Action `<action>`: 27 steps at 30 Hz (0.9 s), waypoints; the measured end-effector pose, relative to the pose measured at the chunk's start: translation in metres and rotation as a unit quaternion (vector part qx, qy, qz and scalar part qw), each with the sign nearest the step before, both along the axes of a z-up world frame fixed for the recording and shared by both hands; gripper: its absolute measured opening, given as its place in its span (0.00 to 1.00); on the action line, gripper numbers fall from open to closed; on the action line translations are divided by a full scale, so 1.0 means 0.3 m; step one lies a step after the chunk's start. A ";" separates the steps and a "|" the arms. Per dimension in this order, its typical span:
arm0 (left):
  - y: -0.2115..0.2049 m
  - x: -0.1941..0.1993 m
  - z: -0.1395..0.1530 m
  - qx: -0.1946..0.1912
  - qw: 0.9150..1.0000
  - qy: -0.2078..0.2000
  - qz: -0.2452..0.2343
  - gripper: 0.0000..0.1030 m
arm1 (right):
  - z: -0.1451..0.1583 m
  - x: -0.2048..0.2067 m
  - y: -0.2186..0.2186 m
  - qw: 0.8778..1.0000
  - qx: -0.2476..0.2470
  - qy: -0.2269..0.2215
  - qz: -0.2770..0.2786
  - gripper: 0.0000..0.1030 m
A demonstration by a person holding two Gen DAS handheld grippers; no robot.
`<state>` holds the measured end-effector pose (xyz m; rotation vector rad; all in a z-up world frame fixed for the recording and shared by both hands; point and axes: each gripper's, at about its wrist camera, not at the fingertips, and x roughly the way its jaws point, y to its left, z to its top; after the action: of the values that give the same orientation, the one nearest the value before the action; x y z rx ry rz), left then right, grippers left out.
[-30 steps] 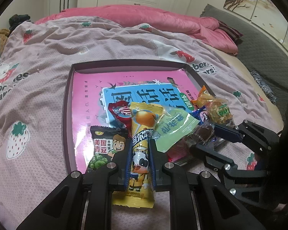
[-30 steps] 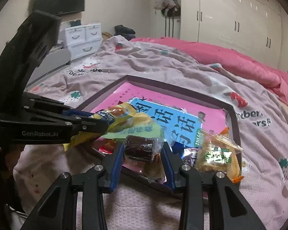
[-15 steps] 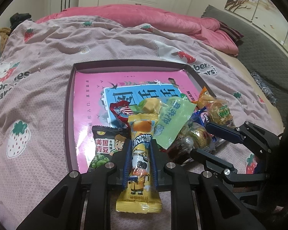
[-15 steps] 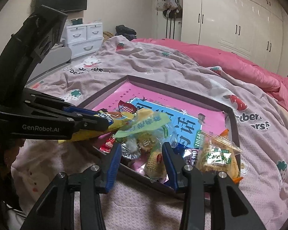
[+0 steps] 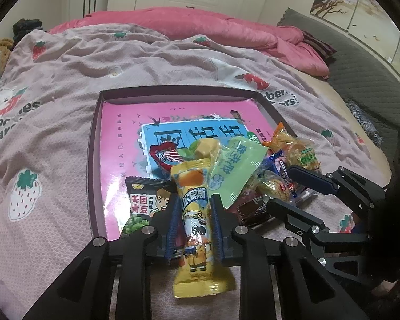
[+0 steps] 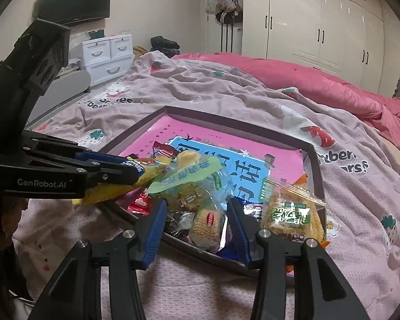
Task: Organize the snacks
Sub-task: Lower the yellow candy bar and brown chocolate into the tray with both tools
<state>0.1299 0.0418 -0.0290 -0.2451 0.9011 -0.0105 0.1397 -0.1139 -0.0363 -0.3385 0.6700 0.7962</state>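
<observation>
Nearest you, your left tool [image 5: 194, 224] has the yellow cow-print snack packet [image 5: 197, 213] standing lengthwise between its blue pads [image 5: 173, 226]. The jaws have just been opening, a gap shows on each side of the wrapper, and the packet's lower end hangs blurred below the fingers, so the pads no longer press on it.

Your right tool [image 6: 197, 229] hovers at the near rim of the tray [image 6: 317, 176], its jaws apart and just opening too. Between them, lying loose in the tray, sit a yellow wafer packet [image 6: 206, 224] and a dark crinkled wrapper [image 6: 178, 220]; neither pad touches them.

Just beyond the left tool, a black green-pea packet [image 5: 144, 202] lies at the tray's near edge, and a pale green sachet [image 5: 234, 168] leans across the heap beside a red-and-white candy wrapper [image 5: 168, 157]. To the right of the right tool a clear bag of golden biscuits with a green label [image 6: 293, 213] rests against the tray's right corner.

The tray's floor is a pink sheet with a blue panel of characters [image 5: 197, 133], bare further back. The tray sits on a bed under a mauve strawberry-print quilt [image 5: 66, 80], with a pink duvet [image 5: 200, 26] bunched beyond and white wardrobes [image 6: 320, 21] along the wall.
</observation>
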 end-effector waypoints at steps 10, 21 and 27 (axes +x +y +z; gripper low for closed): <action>-0.001 -0.002 0.004 -0.002 1.000 0.000 0.000 0.34 | -0.007 0.018 -0.012 1.000 -0.001 0.007 -0.014 0.46; 0.023 0.005 -0.019 0.013 1.000 0.009 0.017 0.38 | -0.017 0.027 -0.016 1.000 -0.005 0.011 -0.020 0.47; 0.048 0.010 -0.034 0.023 0.999 0.012 0.028 0.38 | -0.018 0.027 -0.018 1.000 -0.006 0.012 -0.019 0.47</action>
<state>0.1328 0.0561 -0.0392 -0.2282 0.9164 0.0649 0.1479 -0.1194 -0.0415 -0.3259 0.7015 0.7605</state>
